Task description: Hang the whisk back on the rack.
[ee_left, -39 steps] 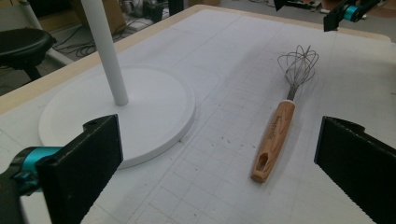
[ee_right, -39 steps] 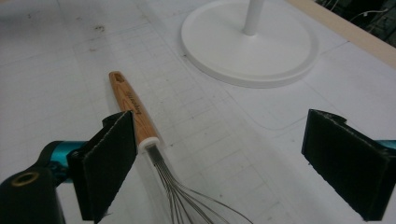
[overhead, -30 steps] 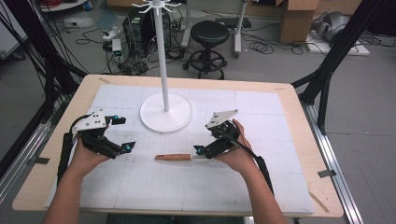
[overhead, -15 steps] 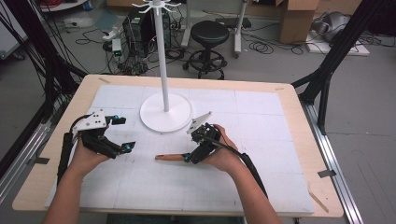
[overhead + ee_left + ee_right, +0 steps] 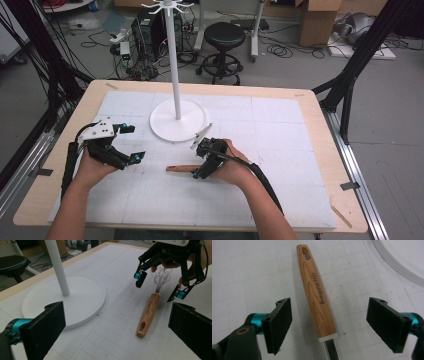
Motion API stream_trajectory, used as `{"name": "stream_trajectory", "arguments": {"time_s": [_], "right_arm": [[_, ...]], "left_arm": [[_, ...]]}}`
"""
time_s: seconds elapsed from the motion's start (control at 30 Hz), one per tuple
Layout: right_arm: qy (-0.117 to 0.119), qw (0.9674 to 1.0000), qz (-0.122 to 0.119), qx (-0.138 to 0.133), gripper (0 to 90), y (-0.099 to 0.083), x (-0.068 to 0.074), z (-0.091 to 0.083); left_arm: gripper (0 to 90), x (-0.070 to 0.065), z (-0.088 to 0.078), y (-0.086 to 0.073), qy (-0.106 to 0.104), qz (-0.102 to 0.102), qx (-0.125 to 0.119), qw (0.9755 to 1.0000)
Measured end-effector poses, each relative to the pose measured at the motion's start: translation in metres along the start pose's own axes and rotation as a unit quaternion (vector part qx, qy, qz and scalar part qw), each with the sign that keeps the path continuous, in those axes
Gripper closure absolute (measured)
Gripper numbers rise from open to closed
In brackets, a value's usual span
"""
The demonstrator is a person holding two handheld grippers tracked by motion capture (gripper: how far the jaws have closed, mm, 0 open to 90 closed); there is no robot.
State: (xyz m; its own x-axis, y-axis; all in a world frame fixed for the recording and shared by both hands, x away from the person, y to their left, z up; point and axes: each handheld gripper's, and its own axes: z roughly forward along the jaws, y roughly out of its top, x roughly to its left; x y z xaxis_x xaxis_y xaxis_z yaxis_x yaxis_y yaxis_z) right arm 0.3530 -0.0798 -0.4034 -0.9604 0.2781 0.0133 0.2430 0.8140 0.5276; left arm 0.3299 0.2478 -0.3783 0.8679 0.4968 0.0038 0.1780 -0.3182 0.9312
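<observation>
Two grippers sit over the white mat. My left gripper hangs at the left, jaws spread wide, holding nothing. Beyond stands the white stand. The whisk lies flat mid-table, its wooden handle between my right gripper jaws, which are spread and not touching it.

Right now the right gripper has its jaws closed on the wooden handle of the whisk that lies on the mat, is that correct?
Not quite. The right gripper has its jaws open on either side of the whisk handle, not touching it, as the right gripper view shows. The whisk does lie on the mat.
</observation>
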Motion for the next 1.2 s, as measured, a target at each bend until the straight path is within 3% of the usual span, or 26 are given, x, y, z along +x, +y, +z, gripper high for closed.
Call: {"name": "stream_trajectory", "arguments": {"time_s": [0.27, 0.5, 0.63, 1.03, 1.2], "right_arm": [[0.010, 0.9996, -0.005, 0.027, 33.7, 0.000, 0.001, 0.007], [0.011, 0.9970, -0.002, 0.077, 51.1, 0.000, 0.002, 0.015], [0.006, 0.9965, -0.005, 0.083, 62.1, 0.001, 0.001, 0.014], [-0.007, 0.9949, -0.025, 0.098, 69.7, 0.004, 0.009, 0.012], [-0.015, 0.9973, -0.020, 0.069, 69.9, 0.004, 0.006, 0.000]], "left_arm": [[1.7, 0.000, 0.001, -0.001, 0.000, 0.000, 0.002, 1.0000], [1.6, 0.000, 0.000, 0.000, 0.000, 0.002, -0.001, 1.0000], [1.6, 0.000, 0.001, 0.000, 0.000, 0.002, 0.001, 1.0000], [1.7, -0.001, 0.000, 0.000, 0.001, 0.001, -0.001, 1.0000], [1.6, 0.000, 0.000, 0.000, 0.001, 0.002, 0.000, 1.0000]]}}
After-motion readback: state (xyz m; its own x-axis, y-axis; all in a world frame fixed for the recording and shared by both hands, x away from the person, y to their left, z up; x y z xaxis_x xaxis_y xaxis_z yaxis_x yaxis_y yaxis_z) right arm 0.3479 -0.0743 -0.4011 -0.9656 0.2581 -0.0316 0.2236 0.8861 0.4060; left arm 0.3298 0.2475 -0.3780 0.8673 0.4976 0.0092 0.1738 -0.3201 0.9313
